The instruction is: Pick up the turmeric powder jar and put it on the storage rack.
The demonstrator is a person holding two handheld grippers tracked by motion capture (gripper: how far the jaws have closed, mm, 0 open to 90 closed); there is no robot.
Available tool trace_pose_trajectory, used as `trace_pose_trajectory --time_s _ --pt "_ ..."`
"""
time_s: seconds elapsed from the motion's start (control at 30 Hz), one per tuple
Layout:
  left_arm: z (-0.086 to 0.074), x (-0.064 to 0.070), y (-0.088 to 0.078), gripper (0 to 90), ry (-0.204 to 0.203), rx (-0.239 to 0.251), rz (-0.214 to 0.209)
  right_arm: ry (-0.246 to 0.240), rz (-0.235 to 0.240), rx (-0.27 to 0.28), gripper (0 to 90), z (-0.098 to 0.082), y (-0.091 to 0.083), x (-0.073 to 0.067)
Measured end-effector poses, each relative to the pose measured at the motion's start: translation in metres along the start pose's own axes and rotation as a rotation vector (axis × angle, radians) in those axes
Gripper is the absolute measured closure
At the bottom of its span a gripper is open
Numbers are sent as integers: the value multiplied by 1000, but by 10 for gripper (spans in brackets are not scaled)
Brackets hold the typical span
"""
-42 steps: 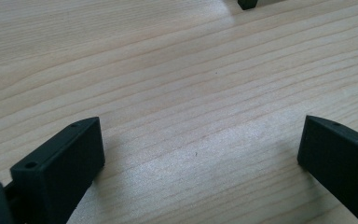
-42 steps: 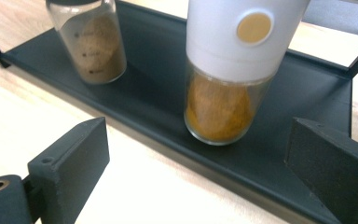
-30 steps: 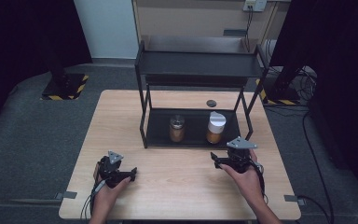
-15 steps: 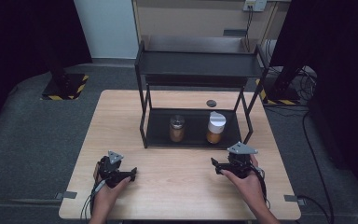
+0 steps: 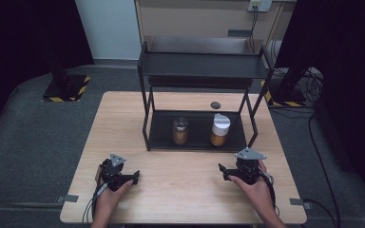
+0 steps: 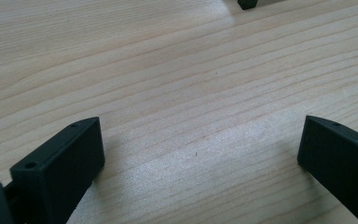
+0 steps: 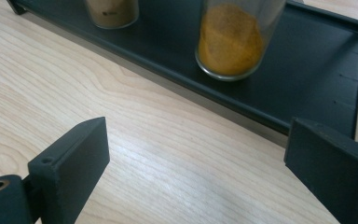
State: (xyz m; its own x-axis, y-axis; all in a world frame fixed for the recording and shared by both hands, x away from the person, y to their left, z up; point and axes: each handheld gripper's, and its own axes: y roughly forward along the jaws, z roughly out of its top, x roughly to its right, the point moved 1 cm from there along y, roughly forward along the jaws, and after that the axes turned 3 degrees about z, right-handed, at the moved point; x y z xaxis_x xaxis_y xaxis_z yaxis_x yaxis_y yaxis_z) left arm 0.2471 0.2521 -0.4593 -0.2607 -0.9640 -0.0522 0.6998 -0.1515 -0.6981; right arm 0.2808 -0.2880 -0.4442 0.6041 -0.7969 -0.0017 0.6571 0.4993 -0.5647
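Note:
Two glass jars stand on the bottom shelf of a black rack: one with brown contents and a metal lid, one with orange powder and a white lid. In the right gripper view the orange jar is just ahead and the brown jar is at the upper left. My right gripper rests on the table in front of the shelf; its jaws have just been opening and nothing lies between them. At the near left, my left gripper is open over bare wood.
A small dark disc lies on the table behind the rack. The rack's front lip runs across just ahead of the right gripper. One rack foot shows far ahead of the left gripper. Dark floor surrounds the wooden table.
The right hand has drawn back a little from the rack toward the table's near edge. The left hand and both jars have stayed where they were.

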Motion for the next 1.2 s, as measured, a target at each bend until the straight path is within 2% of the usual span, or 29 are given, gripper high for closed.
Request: trace_pose_trajectory --time_s 0.6,0.93,1.2 --pt "0 0 0 0 1 1 -1 19 -16 -41 53 -13 -6 15" --pt "0 0 0 0 1 1 -1 79 -36 -80 50 -22 -8 30" --pt "0 0 0 0 1 1 -1 106 -53 -112 50 -28 -5 35"
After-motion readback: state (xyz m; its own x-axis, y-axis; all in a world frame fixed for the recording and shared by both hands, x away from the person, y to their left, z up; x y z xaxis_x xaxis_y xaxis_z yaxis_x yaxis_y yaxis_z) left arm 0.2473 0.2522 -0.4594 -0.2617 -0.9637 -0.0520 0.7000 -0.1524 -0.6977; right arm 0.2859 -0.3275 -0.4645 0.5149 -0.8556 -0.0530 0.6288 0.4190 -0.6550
